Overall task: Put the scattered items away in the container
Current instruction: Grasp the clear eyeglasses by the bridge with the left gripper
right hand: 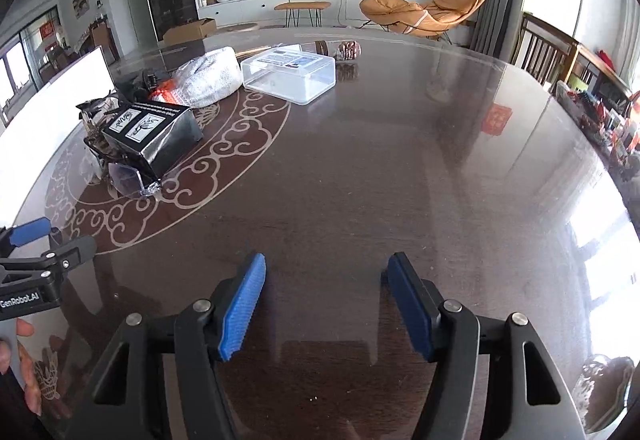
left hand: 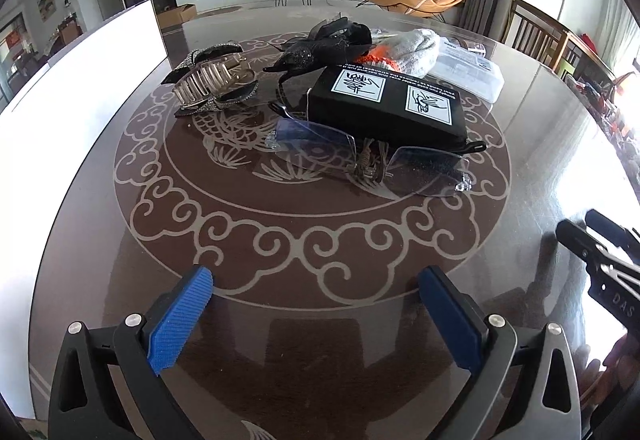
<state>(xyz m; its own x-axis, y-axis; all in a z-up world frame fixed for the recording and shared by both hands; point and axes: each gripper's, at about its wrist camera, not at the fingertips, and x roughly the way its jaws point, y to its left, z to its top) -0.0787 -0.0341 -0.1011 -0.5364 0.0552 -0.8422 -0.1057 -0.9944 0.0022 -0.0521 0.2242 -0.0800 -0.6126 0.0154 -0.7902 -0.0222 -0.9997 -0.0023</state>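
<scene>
- Nothing appears to have been tidied: the clear plastic container [right hand: 289, 77] sits toward the far side of the counter [right hand: 400, 180], and through its walls no item can be made out inside; a printed sheet or lid seems to lie across its top.
- The scattered items lie bunched in one heap over the pale scroll pattern in the counter's middle, nearer than the container and to its left in the right wrist view.
- A black box [left hand: 390, 102] with two white instruction stickers lies on top of the heap, overlapping a pair of rimless glasses [left hand: 368, 156] at the heap's near edge.
- A braided cord or string piece [left hand: 370, 164] lies at the bridge of the glasses.
- On the heap's left rests a large hair claw [left hand: 212, 80] with glittery black trim; behind the box is a black gauzy bow or hair ornament [left hand: 328, 44].
- A grey knitted piece [left hand: 412, 50] with something orange under it lies just beside the container.
- The left gripper [left hand: 316, 304] hovers over bare counter near the front edge, its blue pads spread wide apart with nothing between them.
- The right gripper [right hand: 326, 306] hangs above bare wood, well to the right of the heap, its jaws likewise apart and empty.
- As a judgement, the whole job remains: every item has yet to be picked up and placed in the container, and if that top is a lid, it would need removing.
</scene>
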